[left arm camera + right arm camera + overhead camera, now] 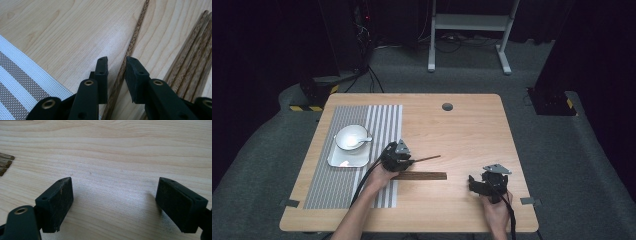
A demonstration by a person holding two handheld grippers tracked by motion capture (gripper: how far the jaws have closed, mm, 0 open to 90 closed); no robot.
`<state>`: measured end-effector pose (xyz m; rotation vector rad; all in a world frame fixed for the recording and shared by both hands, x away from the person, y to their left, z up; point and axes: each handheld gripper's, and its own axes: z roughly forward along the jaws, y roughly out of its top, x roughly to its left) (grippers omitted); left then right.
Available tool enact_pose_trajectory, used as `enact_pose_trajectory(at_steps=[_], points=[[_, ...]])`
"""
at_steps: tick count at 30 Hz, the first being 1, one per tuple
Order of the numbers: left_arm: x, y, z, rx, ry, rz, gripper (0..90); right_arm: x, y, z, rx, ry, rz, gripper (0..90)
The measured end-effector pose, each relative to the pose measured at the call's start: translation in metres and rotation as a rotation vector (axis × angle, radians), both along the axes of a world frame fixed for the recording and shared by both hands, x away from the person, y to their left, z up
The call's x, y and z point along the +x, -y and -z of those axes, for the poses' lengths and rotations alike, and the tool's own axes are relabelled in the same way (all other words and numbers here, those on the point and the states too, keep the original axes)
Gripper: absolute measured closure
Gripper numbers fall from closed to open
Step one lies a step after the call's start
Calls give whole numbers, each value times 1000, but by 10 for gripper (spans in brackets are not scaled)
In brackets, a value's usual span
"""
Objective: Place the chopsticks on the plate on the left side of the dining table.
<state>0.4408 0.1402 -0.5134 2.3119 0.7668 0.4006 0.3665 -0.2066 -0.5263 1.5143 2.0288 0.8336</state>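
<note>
On the wooden table (462, 125), near its middle, the left gripper (398, 156) straddles 1 thin wooden chopstick (427, 158) that points away to the right. From the left gripper view, that chopstick (130, 47) runs up between the 2 black jaws; they stand narrow around it, yet a sliver of daylight shows on each side, so the pads do not press it. Just near of it lies a bundle of chopsticks (419, 175), side by side, also seen at the right of the left gripper view (192, 60). Further right, well apart, the right gripper (484, 184) rests low over bare wood, its jaws spread wide with nothing between them. At the left, a striped placemat (337, 185) carries a white square plate (343, 159), a white bowl (351, 137) on it.
</note>
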Motion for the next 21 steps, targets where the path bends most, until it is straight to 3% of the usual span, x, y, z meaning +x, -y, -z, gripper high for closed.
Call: enact_pose_trajectory(at_steps=[5,11,21], points=[[-1,1,0,8,16,10,724,0,0,0,0,0,-1,144],[0,3,2,23,51,42,811,0,0,0,0,0,-1,145],[1,3,3,48,93,74,833,0,0,0,0,0,-1,144]])
